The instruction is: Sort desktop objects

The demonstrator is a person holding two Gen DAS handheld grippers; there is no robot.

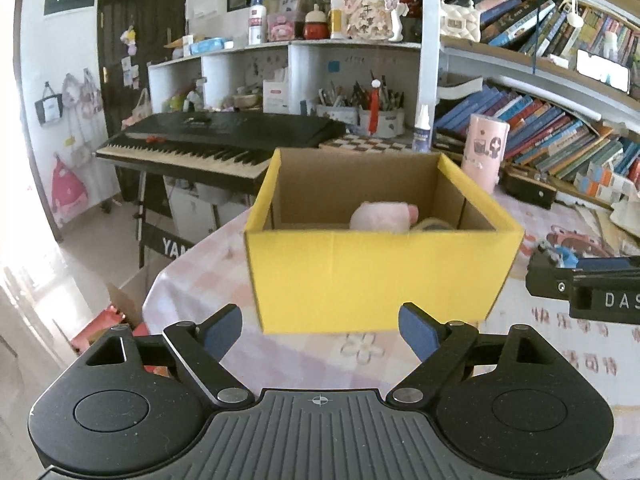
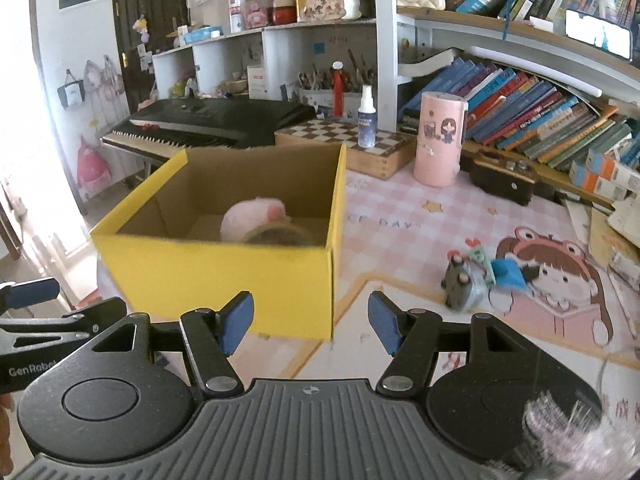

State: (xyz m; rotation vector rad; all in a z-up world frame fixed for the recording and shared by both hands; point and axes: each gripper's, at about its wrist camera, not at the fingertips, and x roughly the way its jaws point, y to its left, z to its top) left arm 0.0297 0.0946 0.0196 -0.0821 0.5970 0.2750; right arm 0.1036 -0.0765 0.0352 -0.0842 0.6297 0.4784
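An open yellow cardboard box (image 1: 376, 276) stands on the pink patterned tablecloth (image 1: 552, 344) just ahead of my left gripper (image 1: 320, 332), which is open and holds nothing. Inside the box lie a pink plush toy (image 1: 384, 216) and a brownish ring-shaped thing (image 2: 276, 236). My right gripper (image 2: 312, 324) is open and holds nothing, in front of the yellow box's (image 2: 224, 276) near right corner. A small grey toy with blue and green parts (image 2: 468, 280) lies on the cloth to its right. A finger of each gripper shows at the edge of the other's view.
Behind the box are a pink cylindrical tin (image 2: 440, 140), a chessboard case (image 2: 384, 148) with a spray bottle (image 2: 366, 120) on it, a small black case (image 2: 504, 180) and shelves of books (image 2: 540, 112). A keyboard (image 1: 212, 140) stands beyond the table's left edge (image 1: 168, 280).
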